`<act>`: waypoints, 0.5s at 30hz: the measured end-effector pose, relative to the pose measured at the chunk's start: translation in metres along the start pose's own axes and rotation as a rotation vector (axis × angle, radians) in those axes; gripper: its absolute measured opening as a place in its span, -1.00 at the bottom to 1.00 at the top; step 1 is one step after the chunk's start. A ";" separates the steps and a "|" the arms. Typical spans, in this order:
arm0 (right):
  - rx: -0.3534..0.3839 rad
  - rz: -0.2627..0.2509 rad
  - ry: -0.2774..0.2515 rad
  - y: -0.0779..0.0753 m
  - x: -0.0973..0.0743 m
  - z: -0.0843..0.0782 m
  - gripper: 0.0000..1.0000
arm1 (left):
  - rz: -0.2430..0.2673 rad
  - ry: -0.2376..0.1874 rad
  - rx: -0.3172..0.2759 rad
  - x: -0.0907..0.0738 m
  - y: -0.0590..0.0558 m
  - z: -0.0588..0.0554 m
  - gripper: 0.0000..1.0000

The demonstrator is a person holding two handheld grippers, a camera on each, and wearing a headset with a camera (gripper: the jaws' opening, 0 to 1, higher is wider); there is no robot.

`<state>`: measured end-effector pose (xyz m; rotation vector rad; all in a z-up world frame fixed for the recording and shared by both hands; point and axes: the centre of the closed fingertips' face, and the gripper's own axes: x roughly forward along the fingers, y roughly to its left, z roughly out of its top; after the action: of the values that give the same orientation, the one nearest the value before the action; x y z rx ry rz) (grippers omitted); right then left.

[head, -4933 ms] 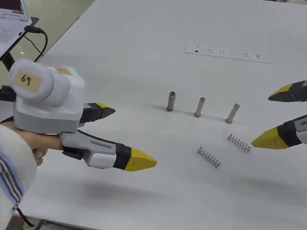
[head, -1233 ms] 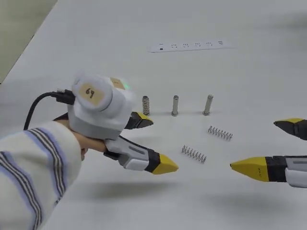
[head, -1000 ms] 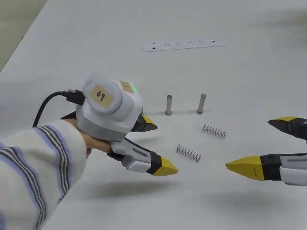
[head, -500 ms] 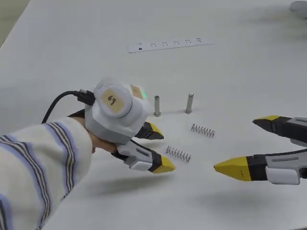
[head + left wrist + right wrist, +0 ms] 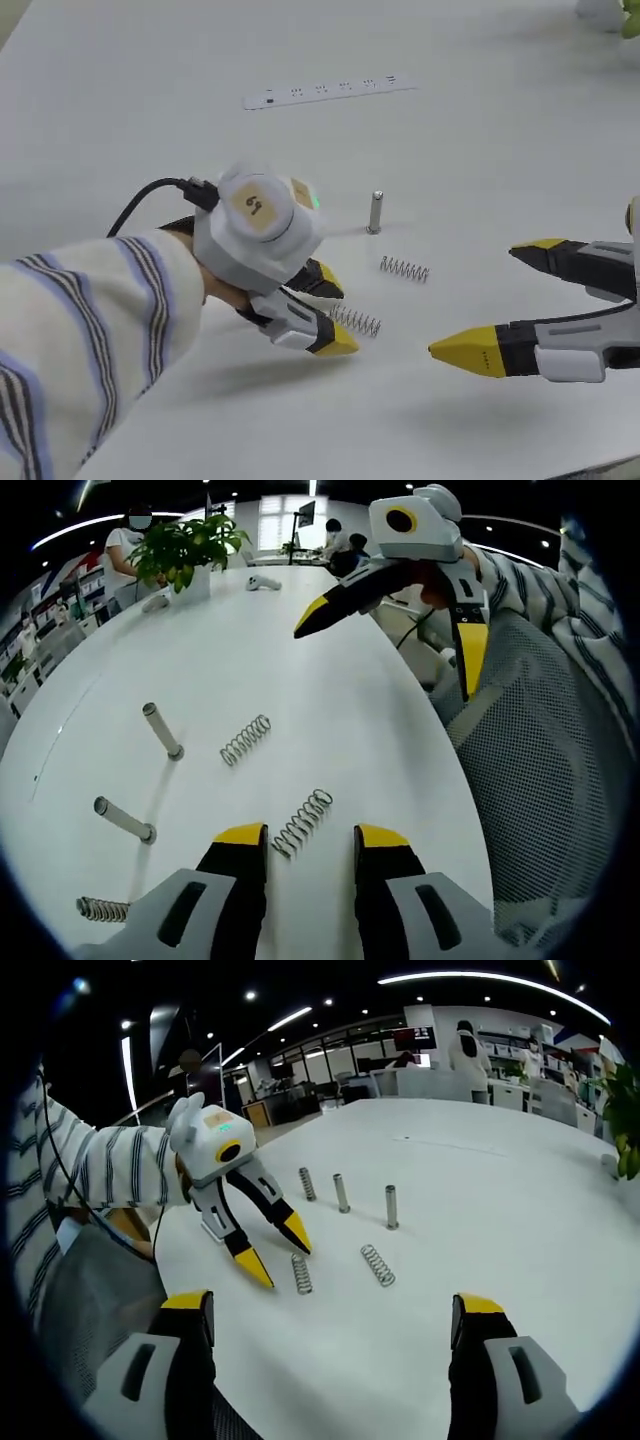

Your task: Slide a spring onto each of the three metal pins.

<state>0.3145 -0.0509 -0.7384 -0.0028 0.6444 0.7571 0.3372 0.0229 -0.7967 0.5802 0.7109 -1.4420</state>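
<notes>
So, one of three is done: first pin [image 5: 306,1183] wears a spring, second pin [image 5: 341,1192] and third pin [image 5: 391,1207] are bare, near spring [image 5: 302,823] lies at the open jaw tips of the left gripper [image 5: 310,837], far spring [image 5: 246,739] is loose on the table [image 5: 480,150], and right gripper [image 5: 332,1307] is wide open and empty.

The left gripper [image 5: 335,314] tilts down towards the table with jaws apart, while the right gripper [image 5: 480,300] hovers with jaws spread wide.
</notes>
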 end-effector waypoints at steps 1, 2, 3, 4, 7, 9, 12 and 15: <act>-0.001 -0.005 -0.001 -0.001 0.000 0.000 0.98 | -0.007 0.011 -0.006 0.001 0.000 -0.001 -0.50; -0.002 -0.007 -0.001 -0.001 0.000 0.000 0.99 | -0.006 0.015 -0.002 0.002 0.000 -0.001 -0.52; -0.003 -0.006 0.000 -0.001 -0.001 0.000 0.98 | -0.007 0.028 0.008 0.003 0.000 -0.003 -0.54; -0.002 -0.005 0.000 -0.001 -0.001 0.000 0.98 | -0.009 0.030 0.010 0.003 -0.001 -0.003 -0.56; -0.003 -0.004 0.001 -0.001 -0.002 -0.001 0.98 | 0.005 0.033 0.010 0.003 0.001 -0.005 -0.65; -0.002 -0.005 0.001 -0.001 -0.002 -0.001 0.97 | 0.022 0.051 0.018 0.005 0.003 -0.010 -0.70; 0.003 -0.006 0.002 -0.001 -0.002 -0.001 0.97 | 0.039 0.056 0.028 0.006 0.005 -0.013 -0.71; 0.005 -0.009 -0.005 -0.002 -0.003 0.000 0.97 | 0.050 0.035 0.005 0.006 0.004 -0.012 -0.80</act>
<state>0.3141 -0.0542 -0.7374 0.0008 0.6406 0.7467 0.3396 0.0279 -0.8094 0.6240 0.7153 -1.3908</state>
